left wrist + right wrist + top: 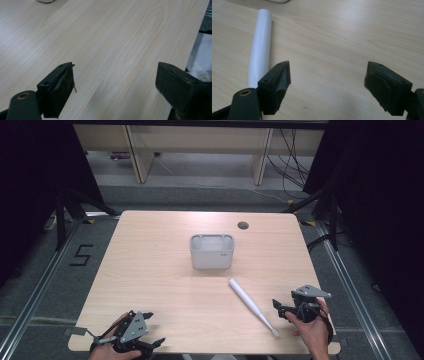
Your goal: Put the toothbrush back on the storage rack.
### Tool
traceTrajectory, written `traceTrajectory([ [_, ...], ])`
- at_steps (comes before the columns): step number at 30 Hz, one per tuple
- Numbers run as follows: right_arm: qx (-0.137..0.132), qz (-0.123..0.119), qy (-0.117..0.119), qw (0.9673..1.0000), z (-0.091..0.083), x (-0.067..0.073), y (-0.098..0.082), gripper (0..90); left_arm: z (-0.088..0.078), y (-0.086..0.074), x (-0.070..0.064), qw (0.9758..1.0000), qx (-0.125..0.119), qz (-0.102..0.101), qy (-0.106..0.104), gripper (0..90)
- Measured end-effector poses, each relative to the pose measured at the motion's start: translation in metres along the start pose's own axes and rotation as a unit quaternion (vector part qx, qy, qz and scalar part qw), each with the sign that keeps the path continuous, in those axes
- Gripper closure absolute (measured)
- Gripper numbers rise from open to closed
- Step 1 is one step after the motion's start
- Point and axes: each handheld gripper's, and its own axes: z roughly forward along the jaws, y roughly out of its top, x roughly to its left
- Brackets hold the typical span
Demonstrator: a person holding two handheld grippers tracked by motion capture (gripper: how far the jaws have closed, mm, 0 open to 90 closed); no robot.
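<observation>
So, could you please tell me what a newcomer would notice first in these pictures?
Probably the white toothbrush lying slantwise on the wooden table, just in front of the grey holder at mid-table. Next, the two hand-held tools at the near edge: the right tool, open, sits beside the brush's head; the left tool, also open, rests far from it.

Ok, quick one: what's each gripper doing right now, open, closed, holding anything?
Left gripper: open, nothing between its jaws, bare wooden table below.
Right gripper: open, empty; the white plastic toothbrush-like stick lies beside it.
</observation>
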Motion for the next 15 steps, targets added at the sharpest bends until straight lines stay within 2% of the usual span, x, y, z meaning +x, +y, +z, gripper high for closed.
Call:
traceTrajectory([
  [1,0.002,0.001,0.001,1.0000,0.0001,0.0001,0.0002,21.5,-0.0001,0.0001,-0.0001,1.0000,-0.001,0.000,0.002,14.8],
  [2,0.012,0.023,0.001,0.9997,-0.0017,0.0041,-0.0002,21.5,-0.0002,0.0002,-0.0005,1.0000,-0.002,0.000,0.002,14.8],
  [3,0.012,0.023,0.001,0.9997,-0.0017,0.0041,-0.0002,21.5,-0.0003,0.0001,-0.0007,1.0000,-0.002,-0.001,0.002,14.8],
  [4,0.007,0.000,-0.005,1.0000,-0.0005,0.0018,0.0002,21.6,0.0001,-0.0004,-0.0001,1.0000,-0.003,-0.002,0.000,14.8],
  [5,0.007,0.000,-0.005,1.0000,-0.0005,0.0018,0.0002,21.6,0.0001,-0.0004,-0.0001,1.0000,-0.003,-0.002,0.000,14.8],
  [6,0.007,-0.011,-0.002,0.9999,-0.0003,0.0006,0.0007,21.8,-0.0002,-0.0002,-0.0004,1.0000,-0.002,-0.004,0.004,14.8],
  [7,0.002,-0.021,-0.003,0.9998,0.0009,0.0000,0.0003,22.4,-0.0009,0.0002,0.0004,1.0000,0.001,0.004,0.005,14.8],
  [9,0.002,-0.026,-0.003,0.9997,0.0005,0.0004,0.0002,22.4,-0.0010,0.0002,-0.0001,1.0000,0.001,0.003,0.004,14.8],
  [10,0.009,-0.001,0.002,1.0000,-0.0005,0.0044,0.0007,22.4,-0.0006,0.0000,0.0000,1.0000,0.001,0.002,0.004,14.8],
  [11,0.012,0.003,0.005,0.9999,-0.0004,0.0055,0.0012,22.4,-0.0002,-0.0002,0.0000,1.0000,-0.001,-0.001,0.001,14.8],
  [12,0.001,-0.019,0.000,0.9998,0.0012,0.0044,0.0011,22.6,-0.0002,-0.0003,-0.0005,1.0000,-0.002,-0.004,0.003,14.8],
  [15,0.006,-0.008,0.010,0.9999,0.0005,0.0062,0.0025,23.3,-0.0010,0.0001,0.0002,1.0000,0.001,0.004,0.005,14.8],
])
